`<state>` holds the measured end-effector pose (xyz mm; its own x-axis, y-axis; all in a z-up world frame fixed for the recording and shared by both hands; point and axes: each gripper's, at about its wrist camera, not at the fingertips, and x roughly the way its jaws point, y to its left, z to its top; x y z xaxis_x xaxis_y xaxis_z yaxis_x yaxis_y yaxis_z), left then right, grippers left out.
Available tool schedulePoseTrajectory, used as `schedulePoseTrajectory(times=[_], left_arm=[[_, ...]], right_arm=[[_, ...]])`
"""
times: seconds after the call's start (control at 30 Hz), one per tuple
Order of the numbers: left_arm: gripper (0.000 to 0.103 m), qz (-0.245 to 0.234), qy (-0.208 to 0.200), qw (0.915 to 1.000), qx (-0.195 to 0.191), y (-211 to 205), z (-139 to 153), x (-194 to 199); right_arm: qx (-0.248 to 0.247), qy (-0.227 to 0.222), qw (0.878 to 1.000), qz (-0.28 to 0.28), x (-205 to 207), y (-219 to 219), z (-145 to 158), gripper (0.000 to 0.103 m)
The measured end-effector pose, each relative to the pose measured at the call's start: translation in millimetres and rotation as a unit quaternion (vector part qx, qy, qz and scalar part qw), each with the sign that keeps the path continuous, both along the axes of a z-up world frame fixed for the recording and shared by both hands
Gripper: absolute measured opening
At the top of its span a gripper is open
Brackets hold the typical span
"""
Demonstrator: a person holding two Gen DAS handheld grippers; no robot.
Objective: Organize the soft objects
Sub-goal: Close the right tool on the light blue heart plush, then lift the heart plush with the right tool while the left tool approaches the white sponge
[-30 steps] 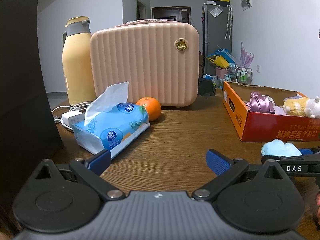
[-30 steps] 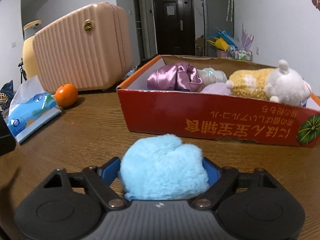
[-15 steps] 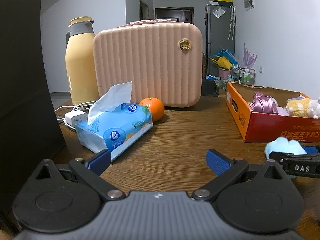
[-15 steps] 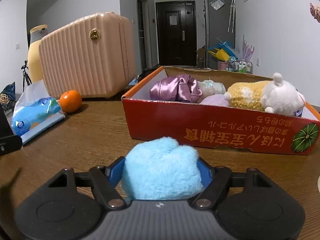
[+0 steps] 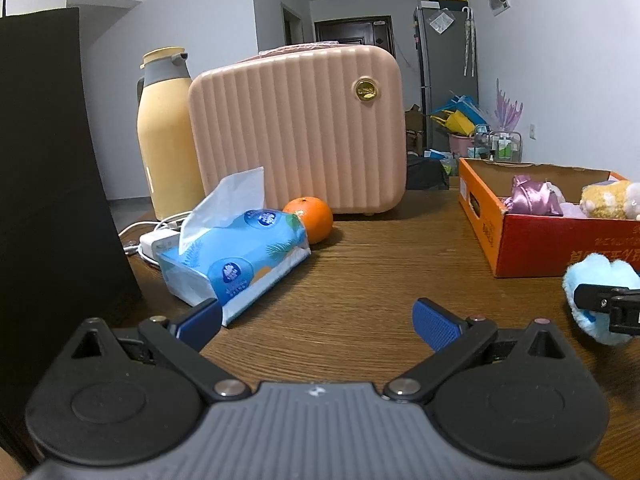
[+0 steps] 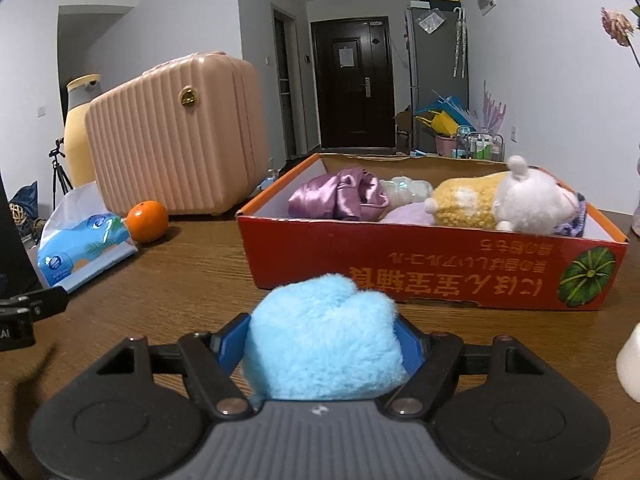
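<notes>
While the left gripper [image 5: 316, 320] points slightly down over the wooden table [image 5: 360, 264], its 2 blue pads stand wide apart with nothing between them. Beyond it lie a tissue pack [image 5: 236, 256] and an orange [image 5: 310, 219]; at the far right edge the blue plush [image 5: 596, 280] shows, clamped in the other tool, just near the red box [image 5: 560, 248].

From the right wrist, the right gripper [image 6: 322, 340] tilts gently downward toward the red box [image 6: 440, 268], its jaws having just closed further and pressing both sides of the blue plush [image 6: 320, 344]. Inside the box lie a purple satin cloth [image 6: 340, 196] and a yellow-and-white stuffed animal [image 6: 500, 204].
</notes>
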<state>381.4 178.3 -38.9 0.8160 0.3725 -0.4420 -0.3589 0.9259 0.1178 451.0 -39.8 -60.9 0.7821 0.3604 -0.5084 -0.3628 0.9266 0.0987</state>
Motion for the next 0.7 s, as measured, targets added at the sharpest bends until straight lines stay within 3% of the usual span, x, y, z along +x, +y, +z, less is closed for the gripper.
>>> schedulePoseTrajectory(times=[0.7], left_arm=[[0.103,-0.042,0.017,0.999,-0.006,-80,-7,7]], right_arm=[[0.018,-0.037,0.999,-0.028,-13,-71,13,0.073]])
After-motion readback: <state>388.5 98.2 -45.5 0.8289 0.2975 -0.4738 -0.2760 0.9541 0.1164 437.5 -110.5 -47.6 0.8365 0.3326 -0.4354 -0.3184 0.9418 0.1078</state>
